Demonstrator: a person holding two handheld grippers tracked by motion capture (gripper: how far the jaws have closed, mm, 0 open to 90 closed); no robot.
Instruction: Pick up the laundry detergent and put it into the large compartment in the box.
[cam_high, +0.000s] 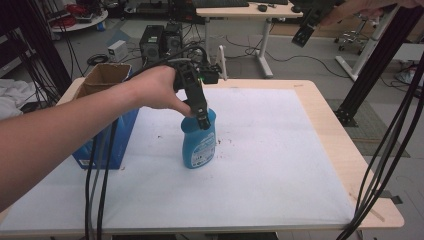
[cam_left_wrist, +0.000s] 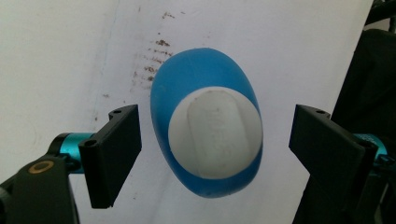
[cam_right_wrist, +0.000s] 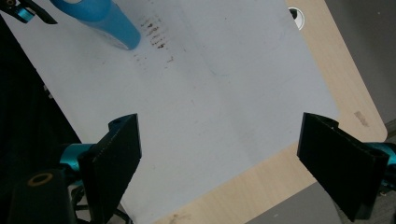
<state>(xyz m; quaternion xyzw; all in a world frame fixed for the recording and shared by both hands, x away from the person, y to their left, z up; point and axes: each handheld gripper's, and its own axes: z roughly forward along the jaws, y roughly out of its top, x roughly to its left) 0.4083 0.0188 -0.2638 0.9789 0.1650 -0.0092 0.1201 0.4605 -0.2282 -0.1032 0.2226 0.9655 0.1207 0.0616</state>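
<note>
Left gripper (cam_left_wrist: 215, 154) is poised directly above an upright blue plastic bottle (cam_high: 199, 140), jaws spread wide, one on each side of the white flip cap (cam_left_wrist: 215, 140), neither touching it. The bottle stands on the white table cover (cam_high: 260, 165), with brown specks (cam_left_wrist: 152, 65) on the cover just beyond its base. Right gripper (cam_right_wrist: 233, 168) is held high, well apart from the bottle, jaws spread with nothing between them.

Assessment: the bottle appears rigid with smooth, likely slippery walls; its fill level cannot be told, so its weight is uncertain. The body is wider than the cap. The firmest hold is judged to be across the narrow neck just under the cap, along the short axis
</note>
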